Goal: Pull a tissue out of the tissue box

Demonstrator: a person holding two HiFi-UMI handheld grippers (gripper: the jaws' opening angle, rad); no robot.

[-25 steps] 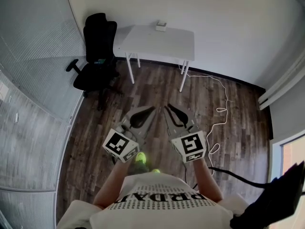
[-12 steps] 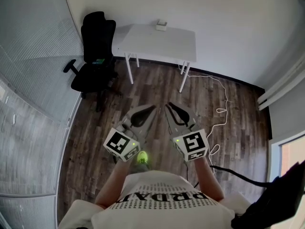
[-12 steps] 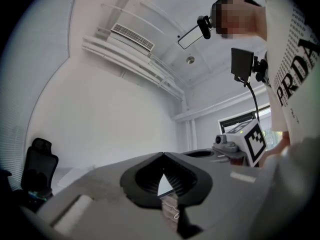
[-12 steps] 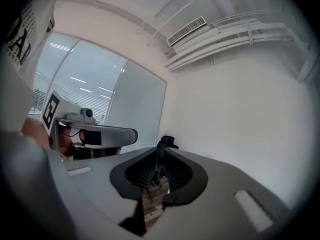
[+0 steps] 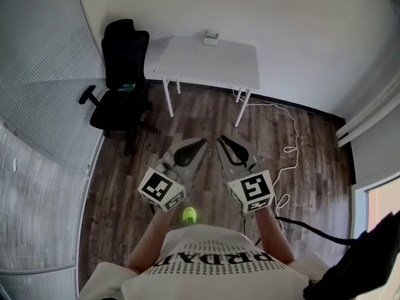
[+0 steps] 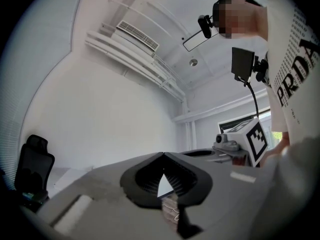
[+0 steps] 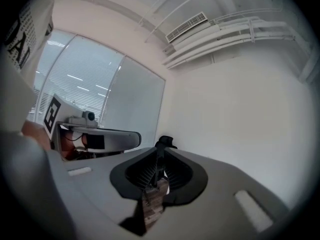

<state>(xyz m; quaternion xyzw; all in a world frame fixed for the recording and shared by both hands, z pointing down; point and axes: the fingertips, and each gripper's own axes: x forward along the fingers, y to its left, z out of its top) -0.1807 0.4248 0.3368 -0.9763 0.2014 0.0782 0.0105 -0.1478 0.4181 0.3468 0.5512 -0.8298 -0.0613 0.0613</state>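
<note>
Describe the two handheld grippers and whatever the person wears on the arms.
Both the left gripper and the right gripper have pale grey bodies that taper to jaws lined with black ribbed pads. Each carries a white cube printed with black square markers. The person wears a white T-shirt with black lettering; the forearms are unsleeved.

A white rectangular desk (image 5: pixel 206 58) stands against the wall, with a small white tissue box (image 5: pixel 211 38) at its far edge. A black office chair (image 5: pixel 123 74) stands beside it. The left hand-held gripper (image 5: pixel 199 144) and the right hand-held gripper (image 5: pixel 222 141) hover over the dark wood-plank floor (image 5: pixel 300 186).
</note>
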